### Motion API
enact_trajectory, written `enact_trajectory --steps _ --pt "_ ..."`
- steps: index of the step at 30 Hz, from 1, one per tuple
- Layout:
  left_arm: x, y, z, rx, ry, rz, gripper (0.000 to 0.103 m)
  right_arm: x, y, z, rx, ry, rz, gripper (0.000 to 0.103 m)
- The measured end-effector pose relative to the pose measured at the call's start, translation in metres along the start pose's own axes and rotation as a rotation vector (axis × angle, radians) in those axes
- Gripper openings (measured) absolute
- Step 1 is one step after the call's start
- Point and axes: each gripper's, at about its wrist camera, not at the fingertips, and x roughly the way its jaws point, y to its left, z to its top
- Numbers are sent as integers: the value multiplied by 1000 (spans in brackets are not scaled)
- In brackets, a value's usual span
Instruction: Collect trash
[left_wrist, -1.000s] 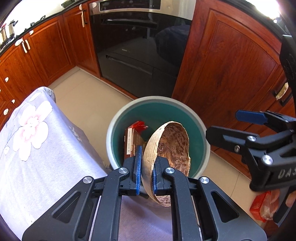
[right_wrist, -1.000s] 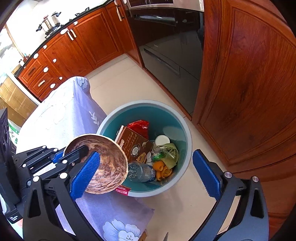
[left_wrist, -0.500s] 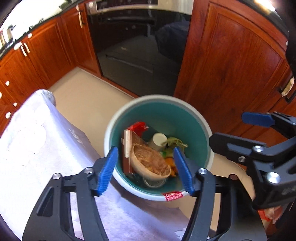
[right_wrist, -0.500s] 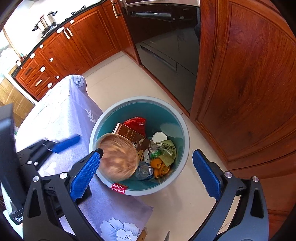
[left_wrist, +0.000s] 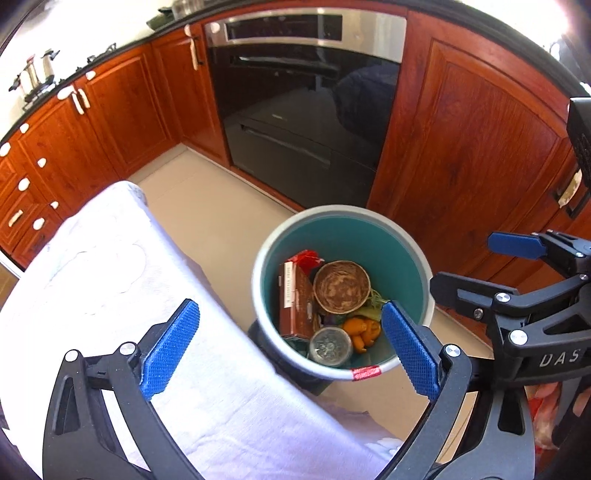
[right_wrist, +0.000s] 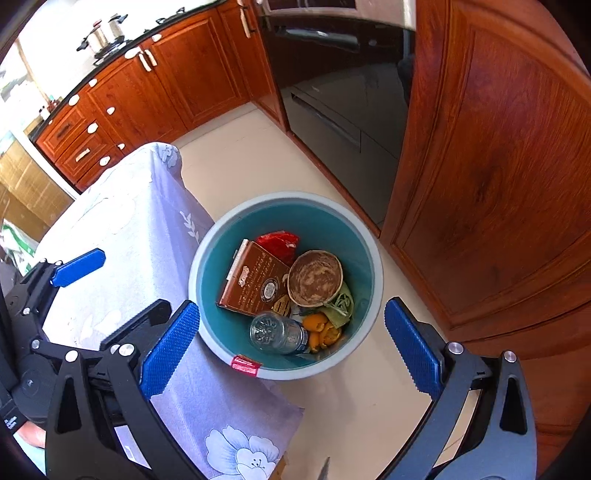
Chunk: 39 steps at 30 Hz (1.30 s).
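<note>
Both my grippers hang wide open and empty. From the left wrist, my left gripper (left_wrist: 290, 345) frames the teal bin (left_wrist: 413, 254); the coconut shell (left_wrist: 341, 287) lies inside, hollow up, right of the brown carton (left_wrist: 295, 306).

From the right wrist, my right gripper (right_wrist: 291, 349) hovers above the bin, the shell atop the trash, plastic bottle (right_wrist: 277, 334) nearer.

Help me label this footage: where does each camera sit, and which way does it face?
Left wrist: on the left tool, looking down at the bin; its own open blue fingers and the right tool show.
Right wrist: on the right tool, looking down into the same bin; its own open fingers and the left tool show.
Shared: bin, coconut shell, brown box, clothed table.
</note>
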Motion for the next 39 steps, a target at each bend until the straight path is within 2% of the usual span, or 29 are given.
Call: enact_trajectory --steps 9,16,20,25,32,39 --pt "-69 17 -24 -50 -121 68 99 -52 28 -14 -85 -102 -24 96" --pt "-134 27 -58 -103 -221 161 99 -100 50 -40 -132 -185 -31 96" --pt "-159 35 -76 -143 -207 173 99 -123 58 -57 -158 -207 -37 96" --pt "-173 40 -103 -195 -170 146 99 -138 62 -82 -178 -201 -55 96" --pt "-168 37 -130 -226 -135 143 99 -132 65 -109 -206 -140 -70 96" --pt "-164 33 -133 -222 -124 150 99 -122 70 -119 -237 -103 -67 97"
